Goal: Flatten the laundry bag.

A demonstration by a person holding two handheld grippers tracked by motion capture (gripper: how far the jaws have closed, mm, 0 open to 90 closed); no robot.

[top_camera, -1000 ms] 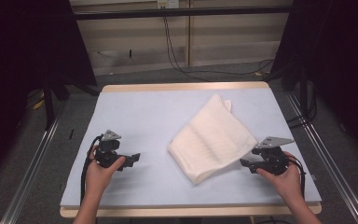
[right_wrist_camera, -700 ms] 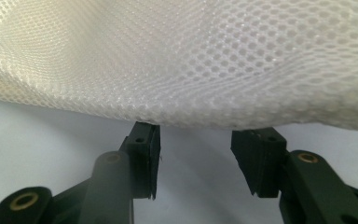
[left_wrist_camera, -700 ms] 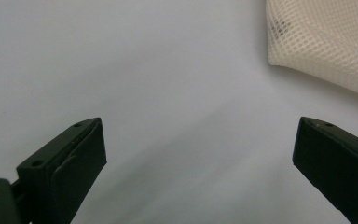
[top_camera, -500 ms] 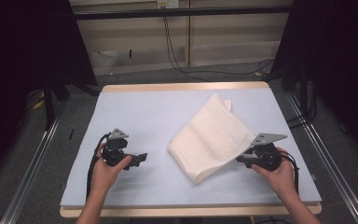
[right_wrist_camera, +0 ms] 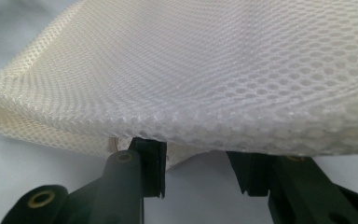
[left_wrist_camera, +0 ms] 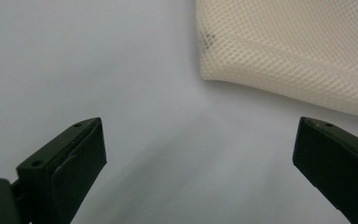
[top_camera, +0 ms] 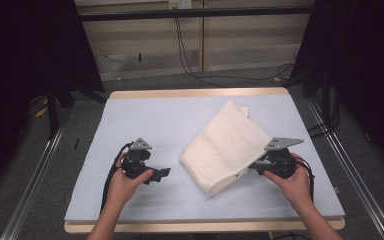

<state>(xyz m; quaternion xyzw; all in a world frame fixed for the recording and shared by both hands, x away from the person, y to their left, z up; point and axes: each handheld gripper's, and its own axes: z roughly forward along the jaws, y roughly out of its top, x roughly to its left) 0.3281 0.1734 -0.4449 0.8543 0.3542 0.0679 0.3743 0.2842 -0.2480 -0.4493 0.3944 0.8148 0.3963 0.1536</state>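
A folded cream mesh cloth (top_camera: pixel 227 145) lies slantwise on the pale blue table cover (top_camera: pixel 155 120), right of centre. My left gripper (top_camera: pixel 164 174) points right at the cloth's near corner, a short way off it. In the left gripper view its jaws (left_wrist_camera: pixel 198 154) stand wide open over bare cover, with the cloth (left_wrist_camera: pixel 298 51) ahead. My right gripper (top_camera: pixel 250 170) is at the cloth's lower right edge. Its jaws (right_wrist_camera: pixel 196 168) have just been closing. Their tips sit under the overhanging cloth (right_wrist_camera: pixel 214 70) with a gap between them, and nothing is pinched there.
The cover ends at a wooden table edge (top_camera: pixel 200 93) at the back. Metal rails (top_camera: pixel 35 175) run along both sides of the table, and cables (top_camera: pixel 190 65) lie on the floor behind it.
My left hand has slid right toward the cloth. My right hand has moved left until its jaw tips went under the cloth's edge, and the jaws have narrowed.
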